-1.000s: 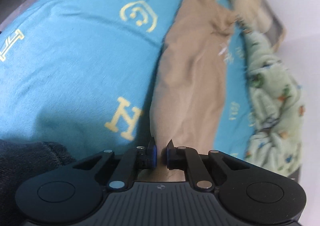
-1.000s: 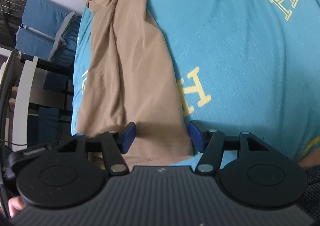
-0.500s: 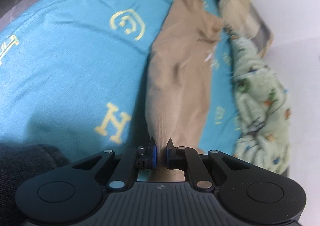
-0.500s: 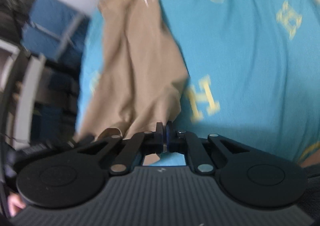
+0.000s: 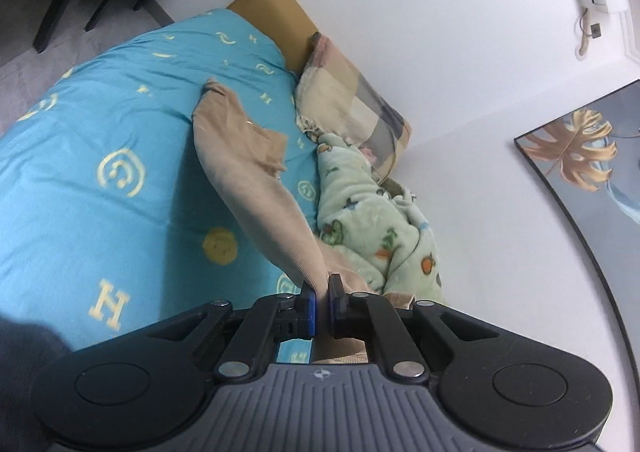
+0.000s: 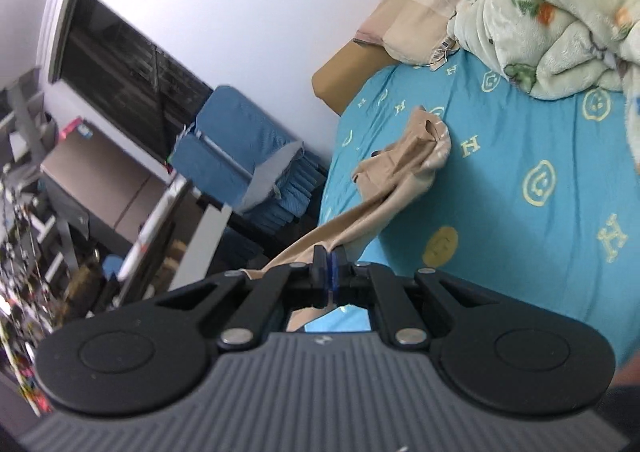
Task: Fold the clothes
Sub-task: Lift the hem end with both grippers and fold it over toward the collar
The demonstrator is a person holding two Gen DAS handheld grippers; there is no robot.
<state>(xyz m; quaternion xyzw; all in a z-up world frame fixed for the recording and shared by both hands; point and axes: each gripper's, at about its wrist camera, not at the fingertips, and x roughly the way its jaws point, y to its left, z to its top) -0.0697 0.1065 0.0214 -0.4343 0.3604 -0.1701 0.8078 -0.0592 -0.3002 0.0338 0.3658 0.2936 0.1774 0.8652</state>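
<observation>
Left wrist, tan garment [image 5: 256, 192] stretched lengthwise away

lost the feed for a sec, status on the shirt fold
Left gripper and right gripper both shut on the tan shirt. Near end lifted, far end on the blue bedsheet. Green blanket beside it, not blocking.

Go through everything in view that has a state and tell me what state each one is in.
Left hand-held gripper: shut on the tan garment.
Right hand-held gripper: shut on the tan garment.
Tan garment: near end lifted, far end bunched on the bed.
Blue bedsheet: spread over the bed.
Green blanket: crumpled by the wall.
Checked pillow: leaning against the wall.
</observation>
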